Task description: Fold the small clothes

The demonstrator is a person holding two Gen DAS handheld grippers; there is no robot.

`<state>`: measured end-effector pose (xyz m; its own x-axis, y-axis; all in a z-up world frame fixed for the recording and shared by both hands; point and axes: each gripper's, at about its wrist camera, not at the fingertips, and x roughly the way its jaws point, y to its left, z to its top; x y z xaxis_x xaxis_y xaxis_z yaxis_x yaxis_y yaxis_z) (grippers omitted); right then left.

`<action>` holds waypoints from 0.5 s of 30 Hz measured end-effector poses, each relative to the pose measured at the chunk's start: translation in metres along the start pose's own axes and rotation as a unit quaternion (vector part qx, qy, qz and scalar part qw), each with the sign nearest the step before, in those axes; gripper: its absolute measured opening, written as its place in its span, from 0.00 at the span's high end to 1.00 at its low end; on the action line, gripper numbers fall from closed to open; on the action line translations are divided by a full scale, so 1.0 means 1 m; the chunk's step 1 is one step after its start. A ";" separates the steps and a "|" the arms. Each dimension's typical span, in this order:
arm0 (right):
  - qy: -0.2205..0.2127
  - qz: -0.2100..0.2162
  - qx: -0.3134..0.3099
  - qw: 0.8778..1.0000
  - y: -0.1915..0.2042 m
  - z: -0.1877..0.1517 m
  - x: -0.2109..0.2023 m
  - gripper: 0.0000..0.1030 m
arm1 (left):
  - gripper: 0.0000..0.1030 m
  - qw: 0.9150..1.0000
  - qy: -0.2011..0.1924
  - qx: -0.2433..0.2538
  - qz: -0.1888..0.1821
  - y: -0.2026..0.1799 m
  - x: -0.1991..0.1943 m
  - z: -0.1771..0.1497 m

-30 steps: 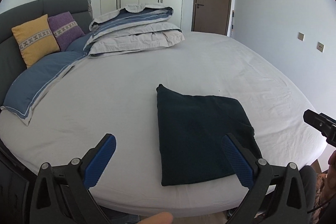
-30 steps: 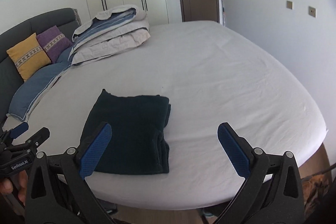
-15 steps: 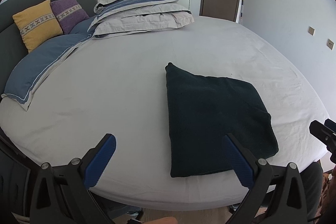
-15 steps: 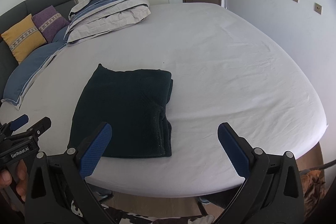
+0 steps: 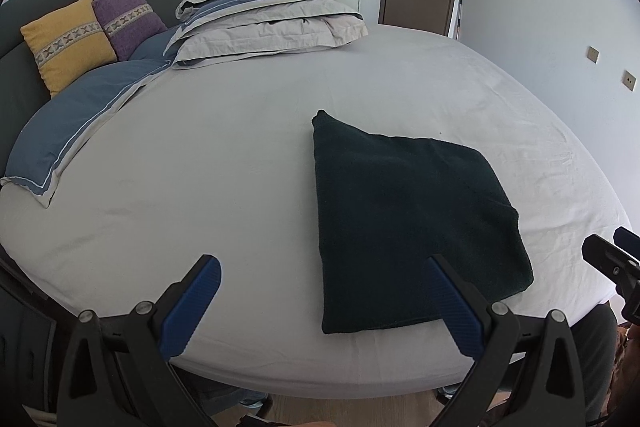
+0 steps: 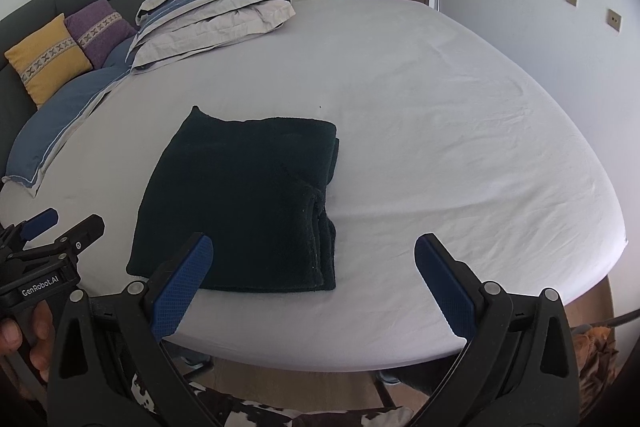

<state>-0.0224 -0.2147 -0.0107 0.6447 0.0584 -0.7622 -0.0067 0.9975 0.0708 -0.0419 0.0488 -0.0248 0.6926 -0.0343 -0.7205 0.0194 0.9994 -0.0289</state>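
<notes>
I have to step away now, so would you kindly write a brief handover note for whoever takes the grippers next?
Left gripper: open, empty, hovering at the near edge of the bed.
Right gripper: open, empty, beside it.
Dark garment: lies on the white sheet near the front edge, folded into a neat rectangle, layered edges on its right side.
Done: this piece looks folded.
Left: probably only setting it aside; no other loose clothes are visible.

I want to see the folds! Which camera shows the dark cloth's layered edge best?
The right wrist view: the dark cloth shows its stacked layers along the right side there. The left wrist view shows mostly its flat top.
</notes>
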 end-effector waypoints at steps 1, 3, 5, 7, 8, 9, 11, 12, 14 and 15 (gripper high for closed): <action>0.001 0.000 -0.001 1.000 0.000 0.000 0.001 0.00 | 0.00 1.000 0.000 0.000 0.000 0.000 0.000 -0.001; 0.002 0.000 -0.001 1.000 0.001 0.000 0.001 0.00 | 0.00 1.000 0.000 0.000 0.000 0.000 0.000 -0.001; 0.004 0.002 -0.001 1.000 0.001 0.000 0.002 0.00 | 0.00 1.000 0.001 0.001 0.000 -0.001 -0.001 -0.001; 0.006 0.002 -0.002 1.000 0.002 0.000 0.003 0.00 | 0.00 1.000 0.001 0.002 -0.001 -0.001 0.000 -0.001; 0.007 0.002 -0.002 1.000 0.002 0.000 0.003 0.00 | 0.00 1.000 0.001 0.002 -0.001 -0.001 0.001 -0.001; 0.008 0.002 -0.002 1.000 0.002 0.000 0.004 0.00 | 0.00 1.000 0.001 0.002 -0.001 -0.001 0.000 -0.001; 0.009 0.003 -0.002 1.000 0.002 -0.001 0.005 0.00 | 0.00 1.000 0.001 0.002 -0.001 -0.001 0.001 -0.002; 0.010 0.004 -0.002 1.000 0.002 0.000 0.005 0.00 | 0.00 1.000 0.001 0.002 -0.001 -0.001 0.001 -0.002; 0.011 0.004 -0.003 1.000 0.003 0.000 0.006 0.00 | 0.00 1.000 0.001 0.002 -0.001 -0.001 0.001 -0.002; 0.012 0.004 -0.003 1.000 0.004 -0.001 0.007 0.00 | 0.00 1.000 0.002 0.002 -0.001 -0.001 0.001 -0.002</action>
<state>-0.0191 -0.2105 -0.0161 0.6258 0.0675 -0.7771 -0.0162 0.9972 0.0735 -0.0425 0.0476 -0.0268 0.6900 -0.0365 -0.7229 0.0237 0.9993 -0.0278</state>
